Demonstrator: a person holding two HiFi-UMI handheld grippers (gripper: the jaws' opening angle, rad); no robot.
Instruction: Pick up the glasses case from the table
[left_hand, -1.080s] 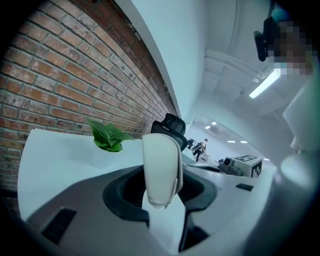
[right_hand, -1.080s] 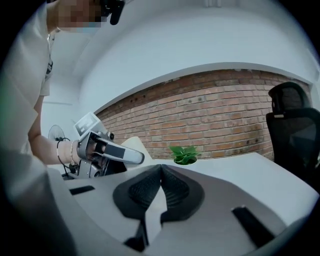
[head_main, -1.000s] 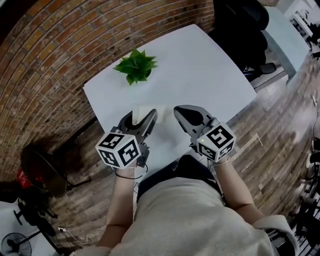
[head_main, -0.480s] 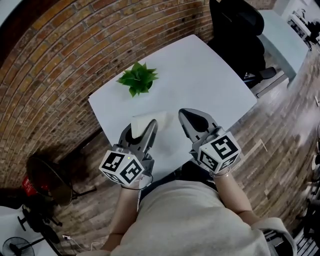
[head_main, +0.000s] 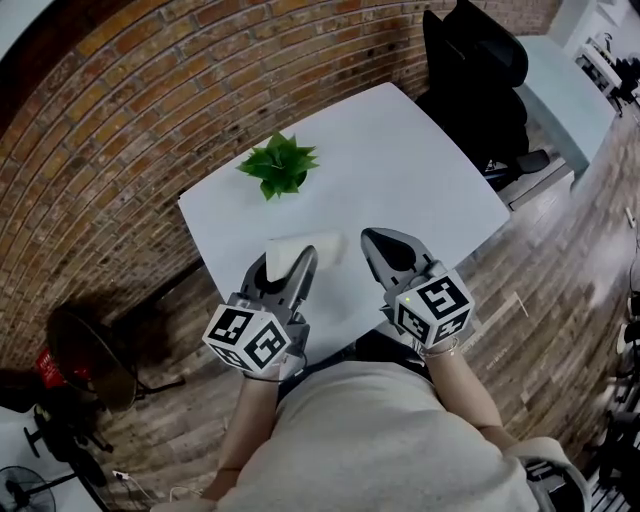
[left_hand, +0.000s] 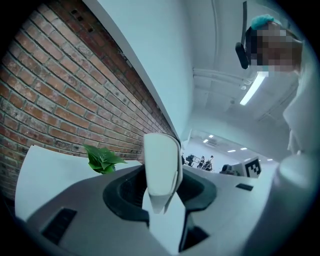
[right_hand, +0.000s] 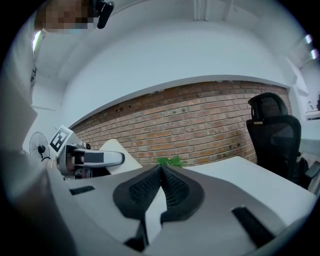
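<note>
My left gripper (head_main: 288, 258) is clamped on the pale cream, hard-shelled glasses case (head_main: 322, 245). In the left gripper view the case stands on its narrow edge between the two dark pads, which press on its flat sides, and its rounded end sticks out past the jaw tips. From the head view it hangs over the near part of the white square counter (head_main: 400, 160), close to the edge nearest me. I cannot tell whether its underside is clear of the surface.

My right gripper (right_hand: 161, 175) has its ribbed black pads shut together with nothing between them. It sits just beside the left gripper, over the same near edge, apart from the case.

A small green leafy plant (head_main: 280, 165) stands further back on the counter, near the side by the red brick wall (head_main: 120, 120). A black office chair (head_main: 480, 70) stands off the far corner.
</note>
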